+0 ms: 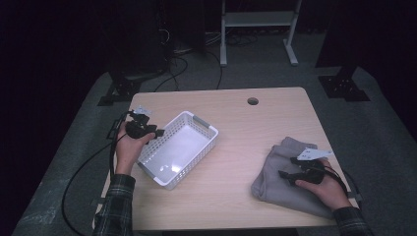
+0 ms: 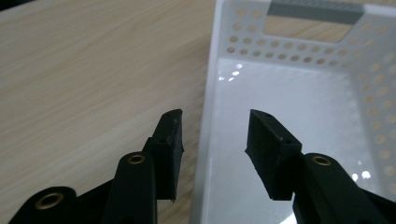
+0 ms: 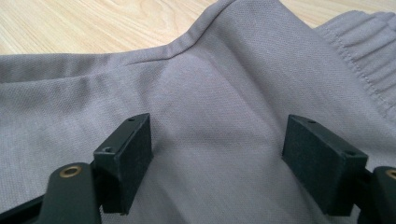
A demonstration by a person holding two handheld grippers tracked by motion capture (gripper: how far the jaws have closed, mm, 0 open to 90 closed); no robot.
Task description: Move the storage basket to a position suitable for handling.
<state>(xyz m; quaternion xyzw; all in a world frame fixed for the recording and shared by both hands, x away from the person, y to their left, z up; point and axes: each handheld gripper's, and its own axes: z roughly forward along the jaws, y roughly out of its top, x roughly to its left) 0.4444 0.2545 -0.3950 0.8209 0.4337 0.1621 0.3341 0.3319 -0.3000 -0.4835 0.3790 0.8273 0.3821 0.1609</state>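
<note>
I see basket (image 1: 178,148) on table (image 1: 246,123) left side, folded garment (image 1: 285,179) far right near front edge, well apart.

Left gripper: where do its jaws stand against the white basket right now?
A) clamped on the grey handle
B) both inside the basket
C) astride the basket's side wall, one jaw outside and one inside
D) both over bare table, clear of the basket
C: in the left gripper view the left gripper is open, with the white basket wall running up between the jaws.
</note>
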